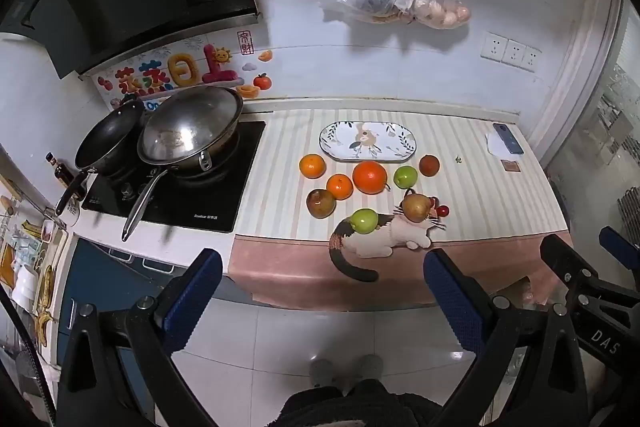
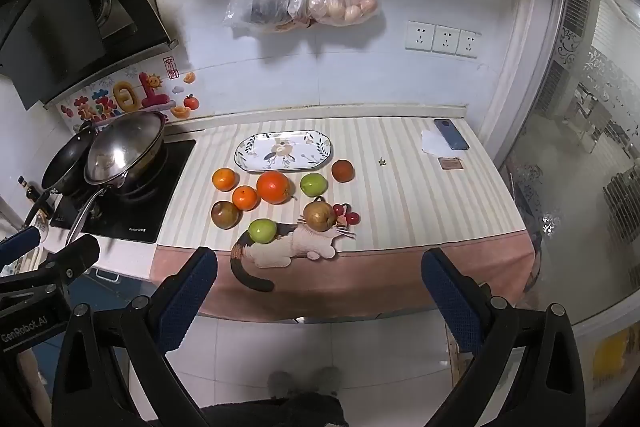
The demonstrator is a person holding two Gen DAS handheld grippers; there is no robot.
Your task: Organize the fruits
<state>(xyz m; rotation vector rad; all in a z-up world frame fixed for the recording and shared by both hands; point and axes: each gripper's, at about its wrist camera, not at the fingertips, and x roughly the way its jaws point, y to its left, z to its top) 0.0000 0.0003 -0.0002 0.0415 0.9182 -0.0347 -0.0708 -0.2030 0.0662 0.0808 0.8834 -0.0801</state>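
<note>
The striped pink-edged counter cloth (image 2: pixel 420 195) is lying bare right of the fruits, the oval white floral plate (image 2: pixel 284 151) is sitting behind the big orange (image 2: pixel 273 187) and the half-hidden cherries (image 2: pixel 348 215), while the left gripper (image 1: pixel 320 291) and right gripper (image 2: pixel 318 287) are hanging apart, holding nothing, off the front edge.

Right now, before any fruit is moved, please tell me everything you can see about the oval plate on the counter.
The oval plate is white with a dark rim line, painted with a brownish flower or bird motif in the middle and dark leaf sprigs toward both ends. It looks like glazed ceramic. It lies flat and empty on the striped cloth, near the back wall, its long side running left to right. The large orange sits just in front of it; whether they touch is unclear. Neither gripper is near it.
</note>
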